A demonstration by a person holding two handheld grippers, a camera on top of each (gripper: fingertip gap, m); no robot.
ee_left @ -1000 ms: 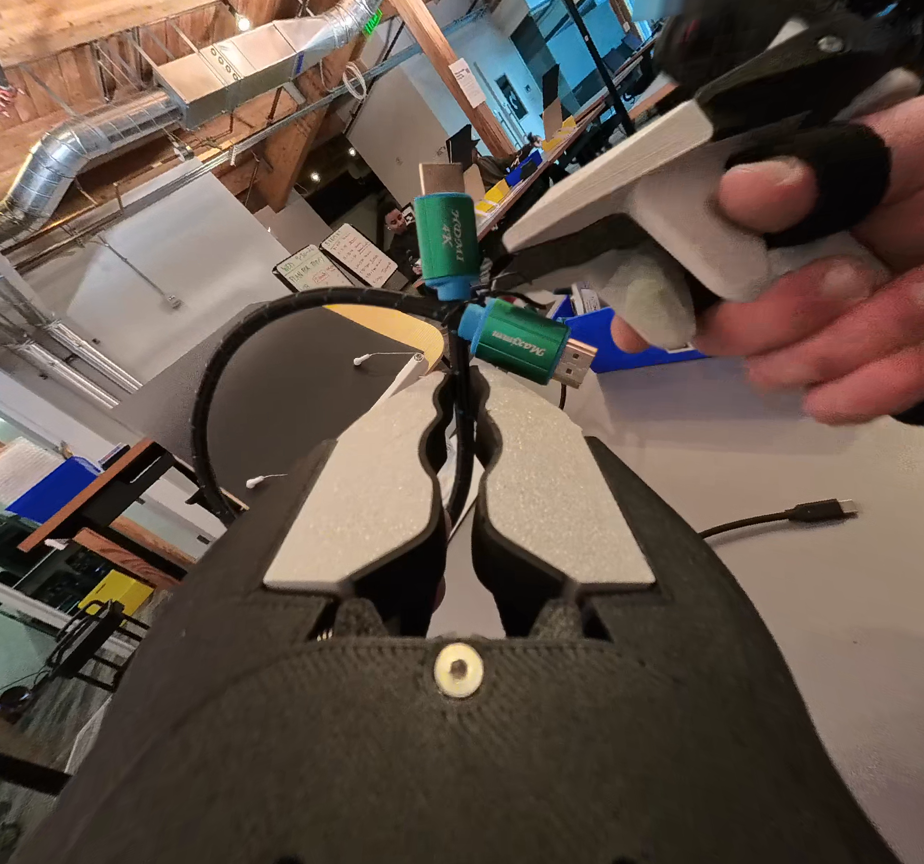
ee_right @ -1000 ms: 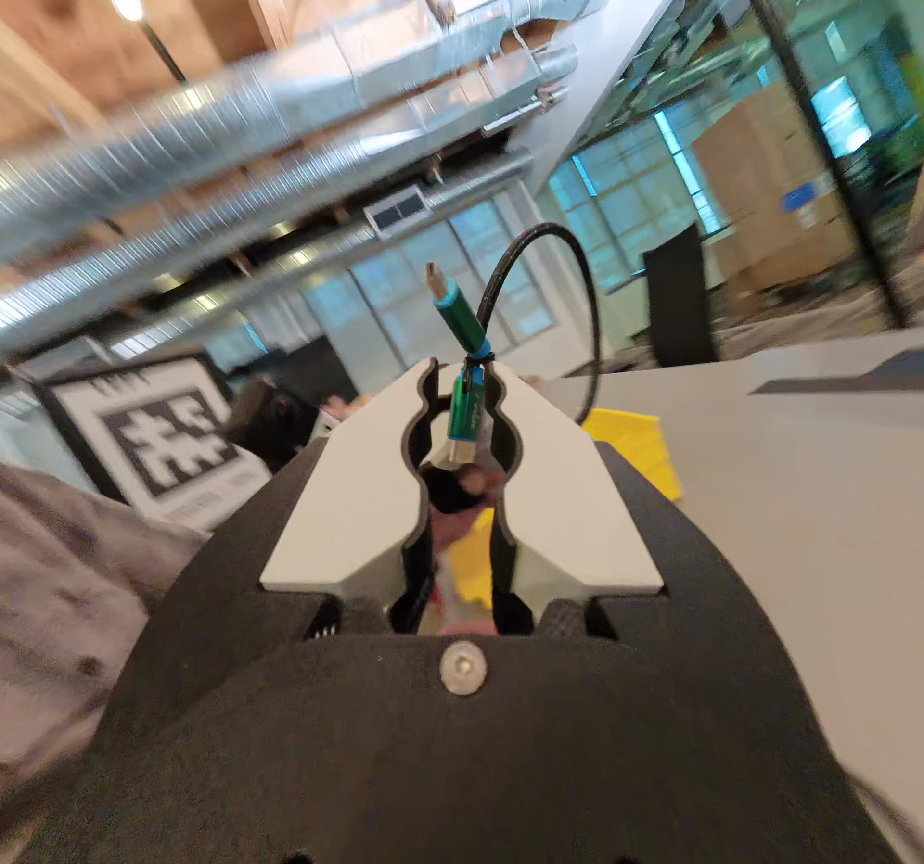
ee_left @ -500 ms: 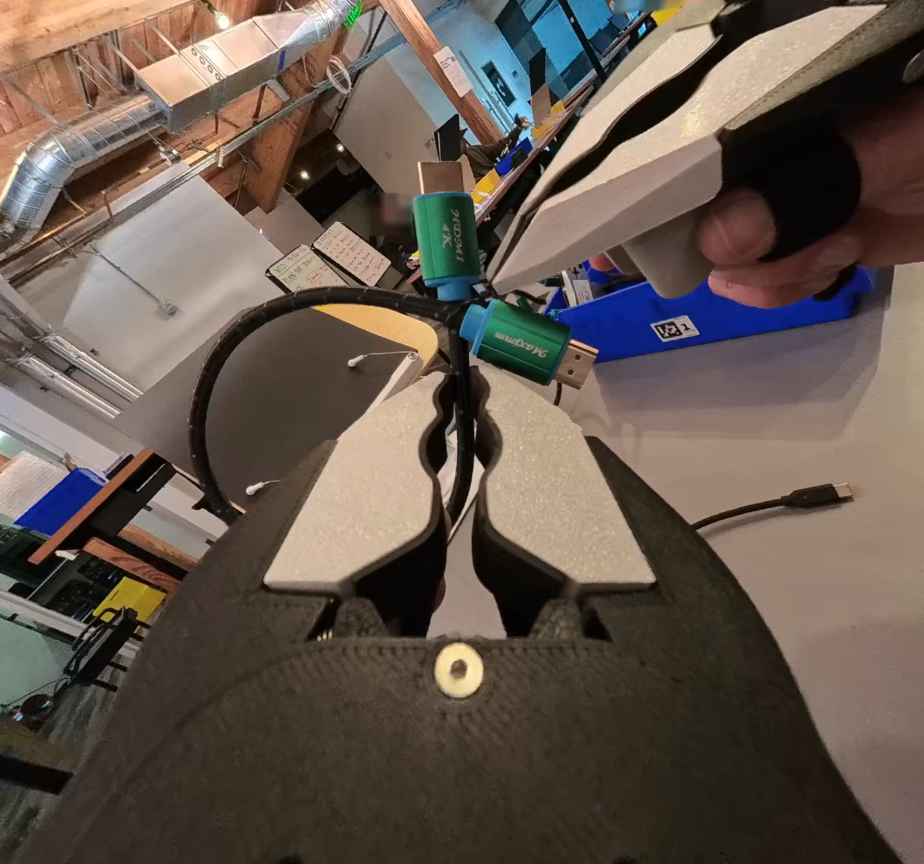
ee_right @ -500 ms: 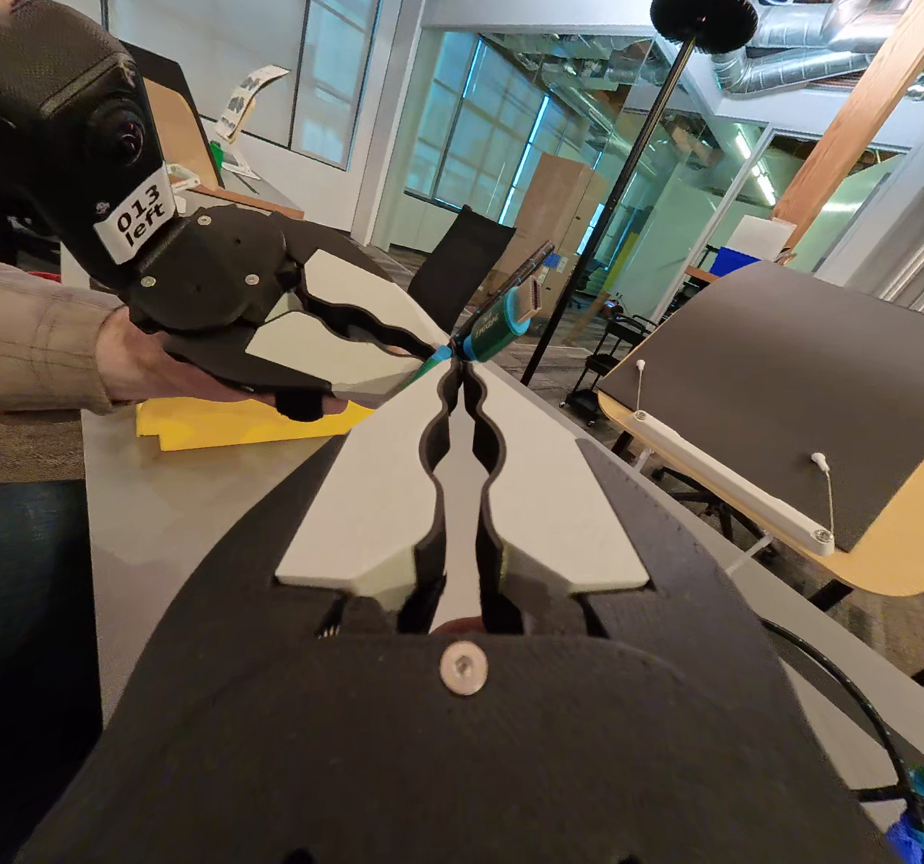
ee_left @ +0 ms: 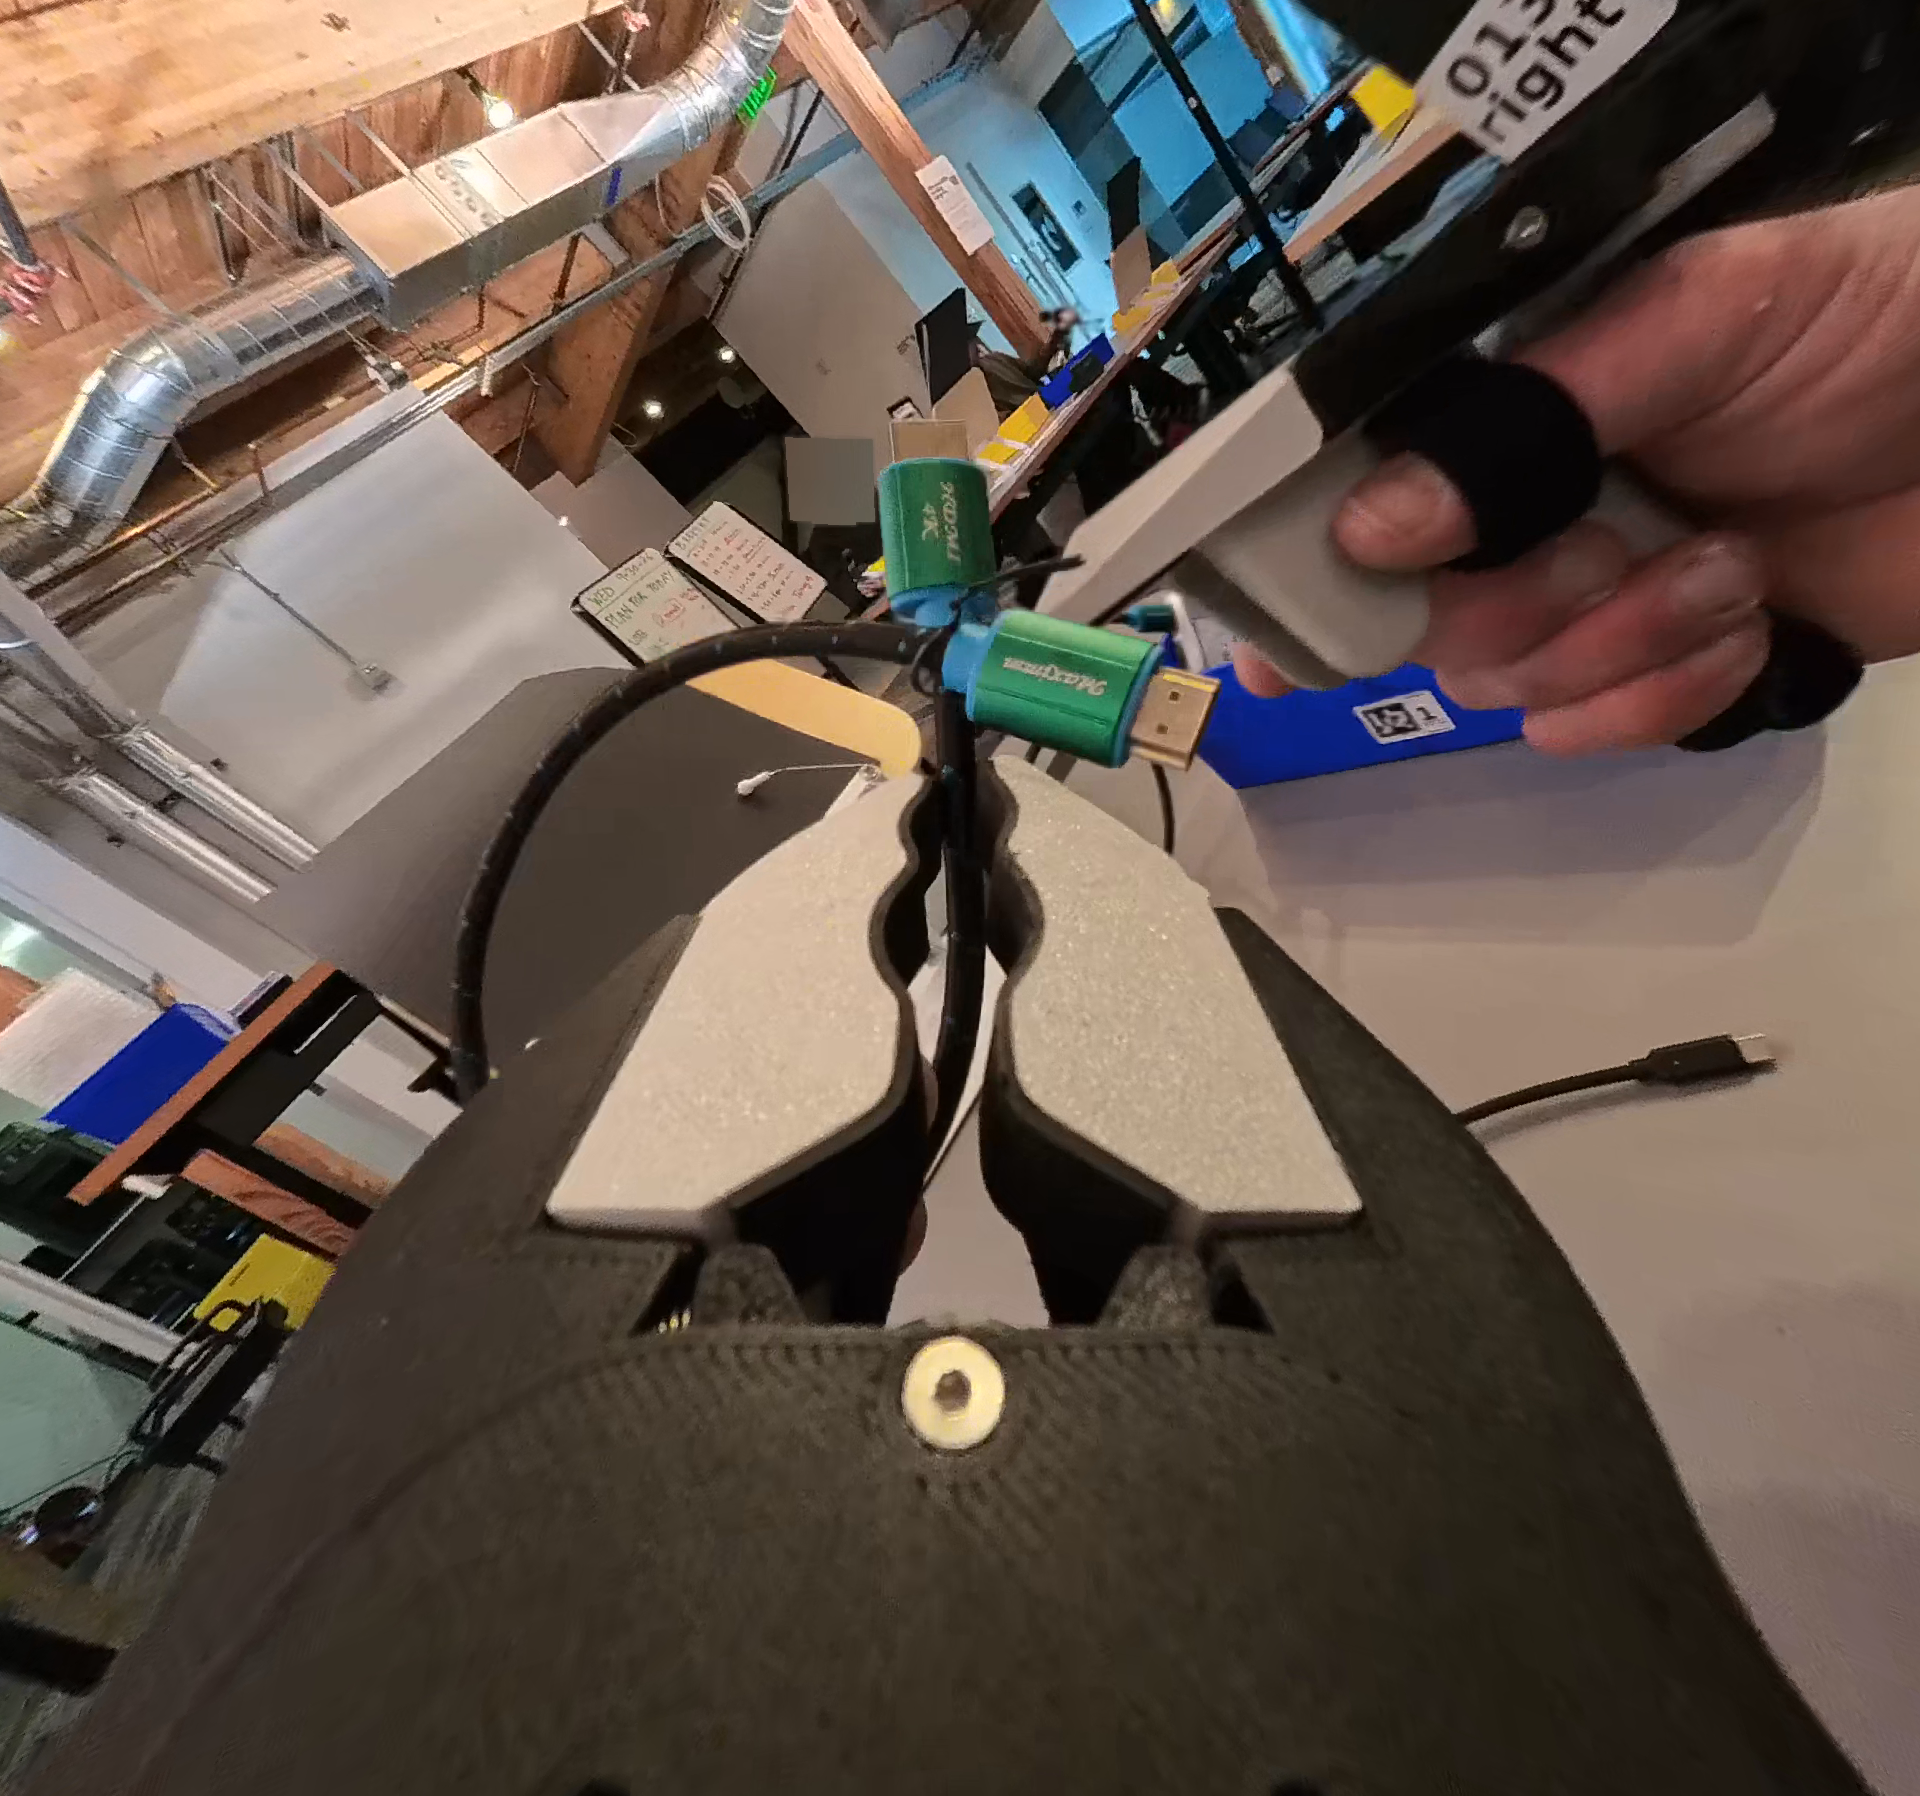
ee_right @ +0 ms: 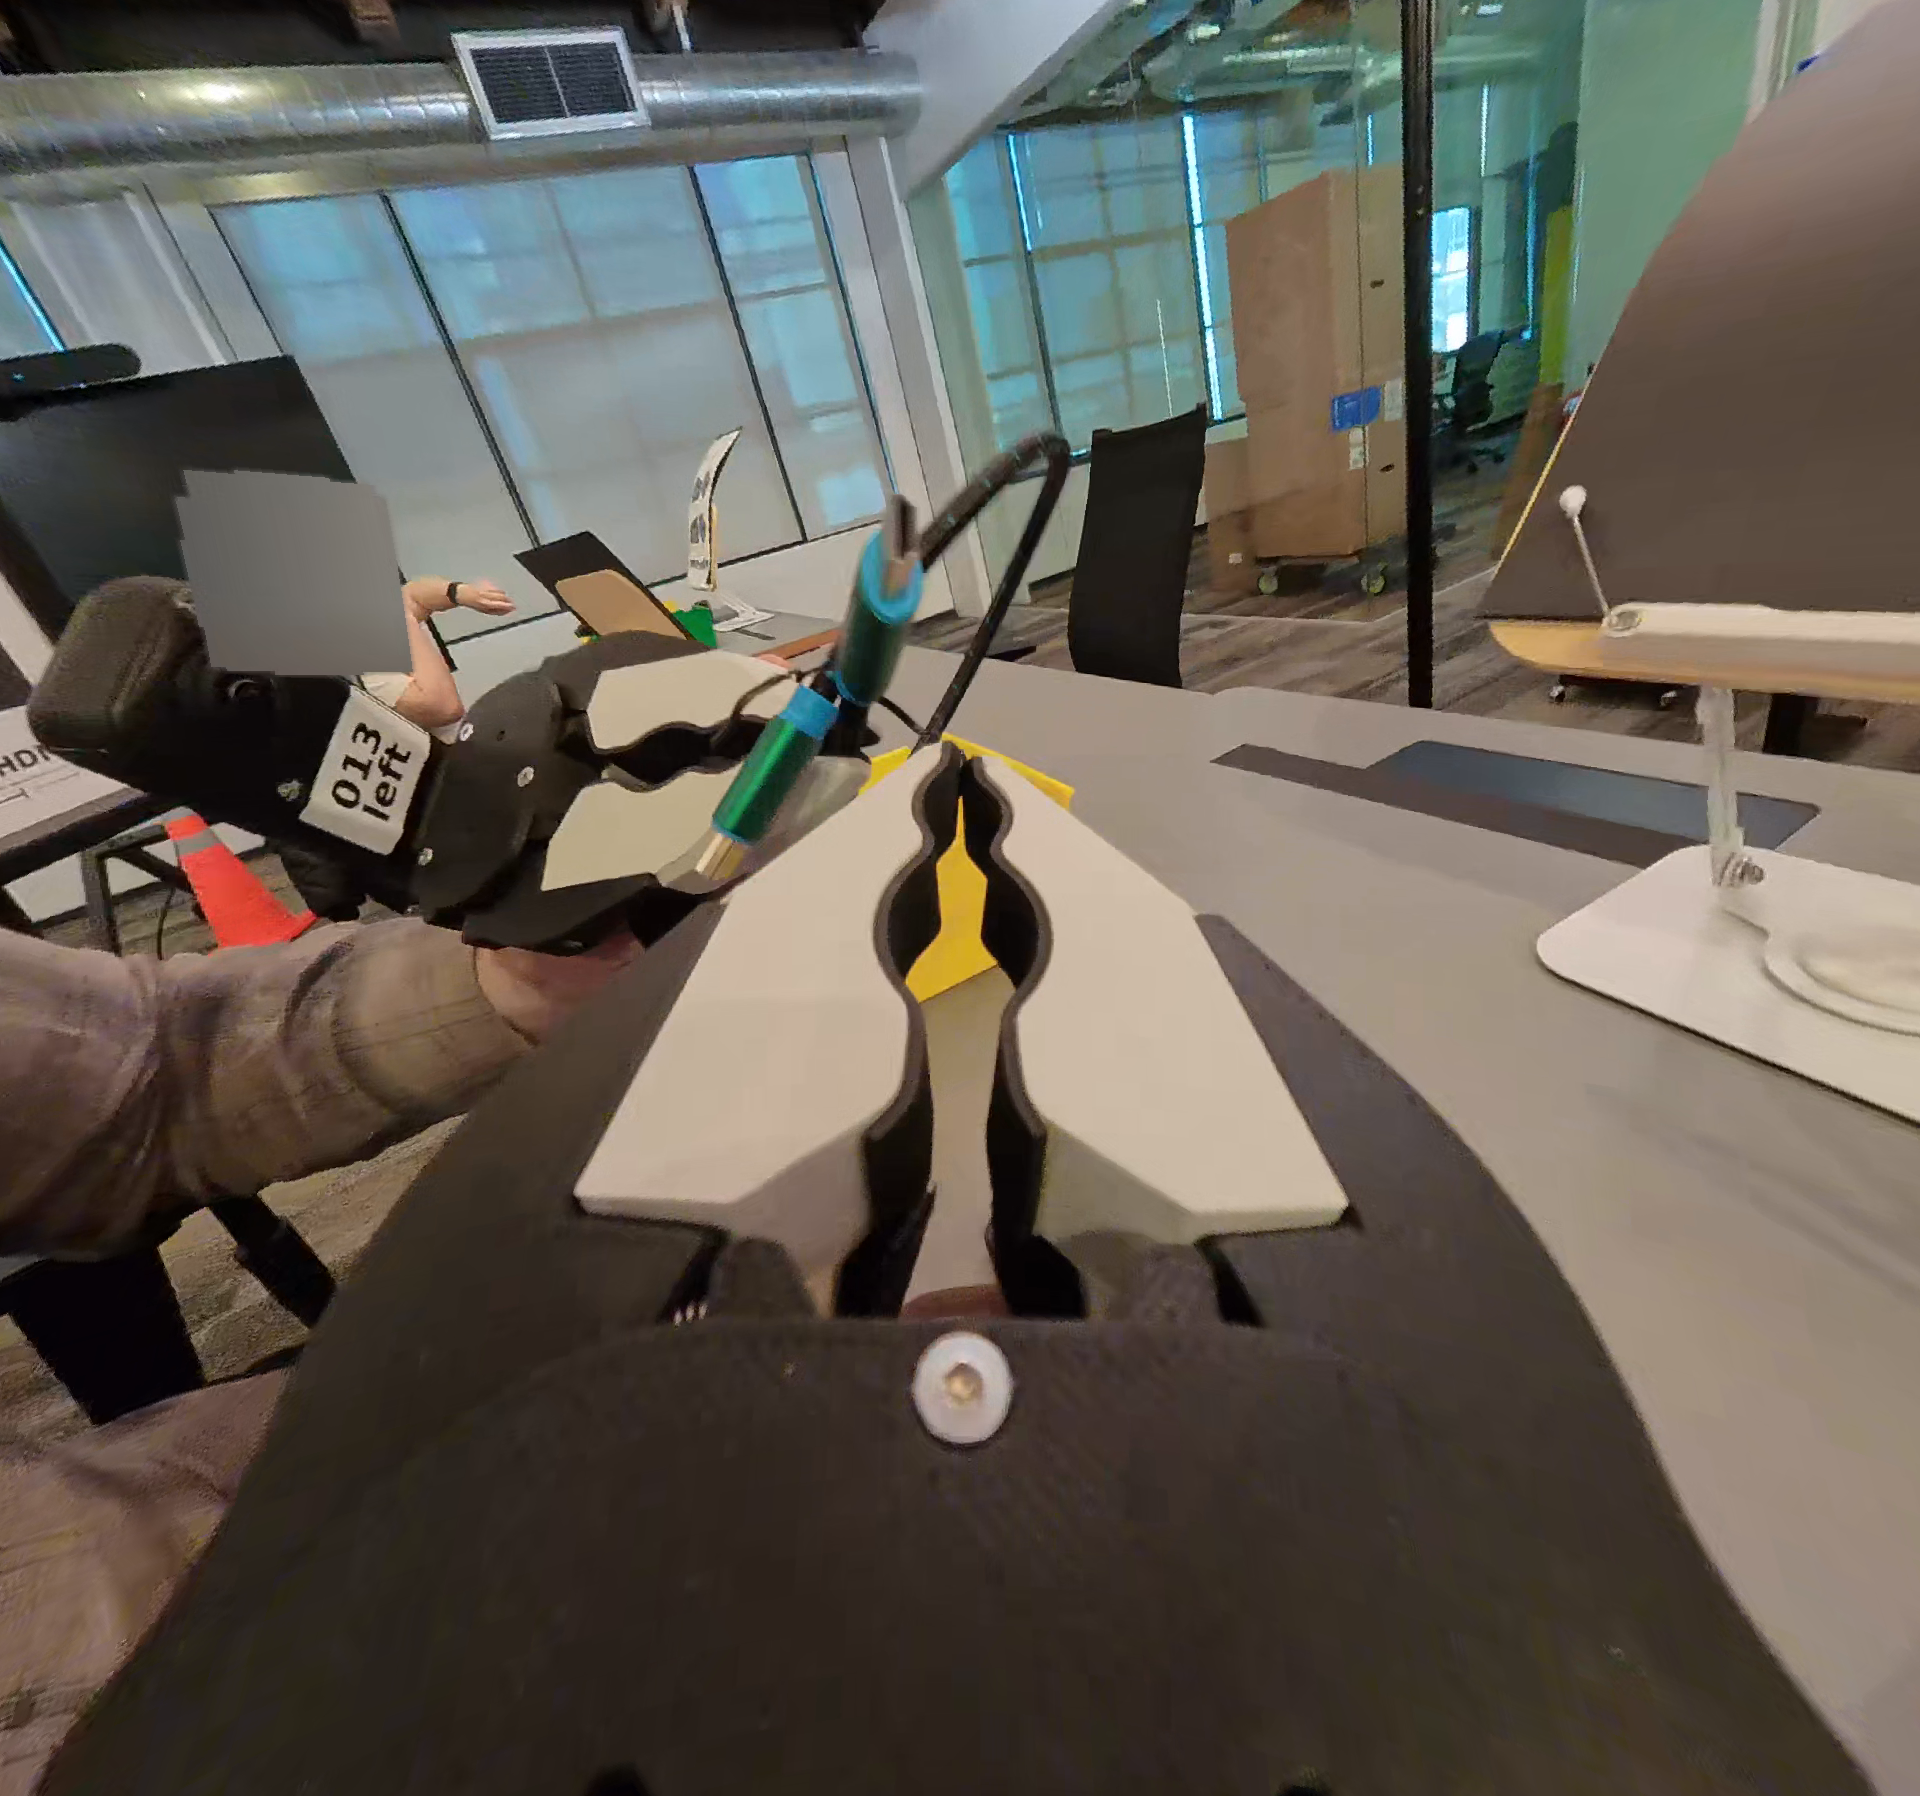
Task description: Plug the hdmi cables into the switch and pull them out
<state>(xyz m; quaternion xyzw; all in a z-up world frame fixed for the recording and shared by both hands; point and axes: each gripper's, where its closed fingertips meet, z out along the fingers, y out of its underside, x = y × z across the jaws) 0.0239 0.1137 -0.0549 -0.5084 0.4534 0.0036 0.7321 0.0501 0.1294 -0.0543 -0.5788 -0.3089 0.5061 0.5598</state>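
- Left tongs (ee_left: 961, 790): black textured shell, two pale grey fingers (ee_left: 774, 1008) with wavy black inner edges, one silver screw (ee_left: 953, 1404).
- Right tongs (ee_right: 956, 759): same build; white printed label (ee_left: 1538, 42) on its black camera housing.
- Sleeve (ee_right: 208, 1071): grey-brown plaid.
- Black finger loop (ee_left: 1486, 463) on the grip.

Loose black cable (ee_left: 1621, 1079) (on grey table (ee_left: 1558, 1331))

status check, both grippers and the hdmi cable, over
Left gripper shut on black hdmi cable, both green plugs bundled above its tips. Right gripper shut, empty, beside the plugs. No switch in view.
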